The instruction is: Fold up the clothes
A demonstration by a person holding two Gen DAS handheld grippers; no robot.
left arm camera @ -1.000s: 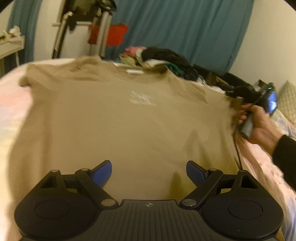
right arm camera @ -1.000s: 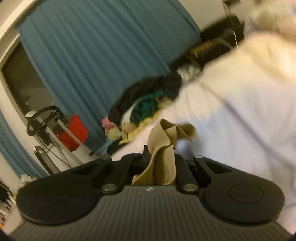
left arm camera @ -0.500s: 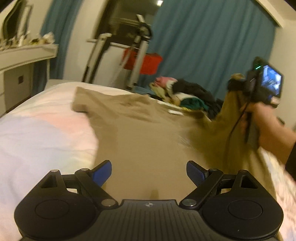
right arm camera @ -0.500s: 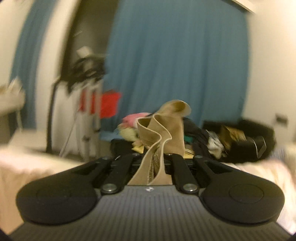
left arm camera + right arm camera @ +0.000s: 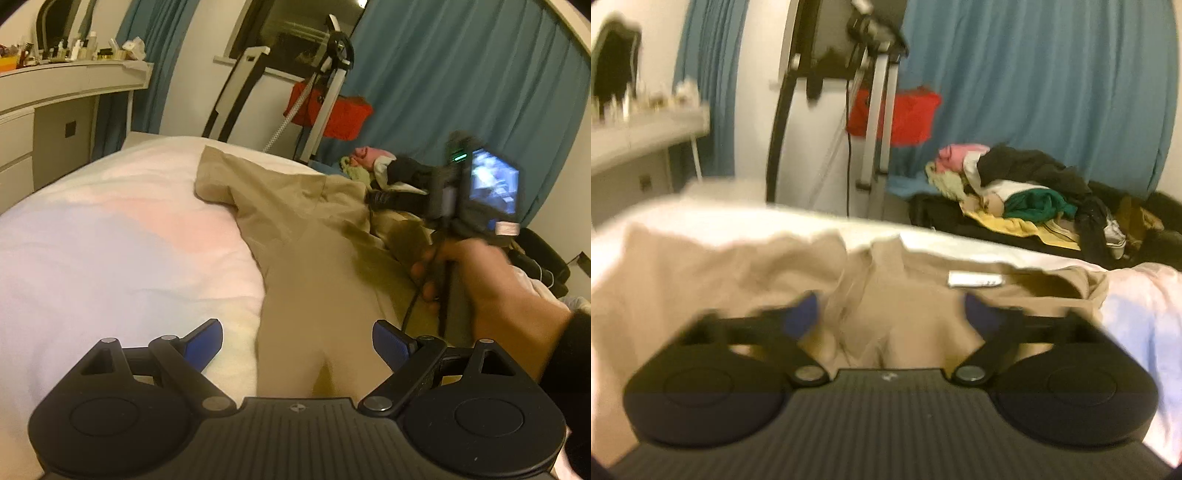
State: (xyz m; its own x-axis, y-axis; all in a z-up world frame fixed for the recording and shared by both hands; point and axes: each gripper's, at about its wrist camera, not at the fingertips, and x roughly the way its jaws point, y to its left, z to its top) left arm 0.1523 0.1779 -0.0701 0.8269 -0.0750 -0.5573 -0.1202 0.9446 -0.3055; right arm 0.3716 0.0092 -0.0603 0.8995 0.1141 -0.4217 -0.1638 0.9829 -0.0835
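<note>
A tan T-shirt (image 5: 306,266) lies on the white bed (image 5: 110,236), its right side folded over toward the middle. My left gripper (image 5: 297,341) is open and empty, low over the shirt's near hem. My right gripper (image 5: 892,314) is open over the shirt (image 5: 908,317) near the collar, with the white neck label (image 5: 975,278) just ahead. The right gripper also shows in the left wrist view (image 5: 373,201), held by a hand above the folded part.
A pile of mixed clothes (image 5: 1015,188) lies on a dark surface beyond the bed. An exercise machine (image 5: 325,74) with a red bag (image 5: 328,110) stands before blue curtains. A white dresser (image 5: 55,107) is at the left.
My right gripper carried the shirt's right side over toward the middle, then opened and let the fabric go. The left gripper stayed open and tilted up, swinging left.
</note>
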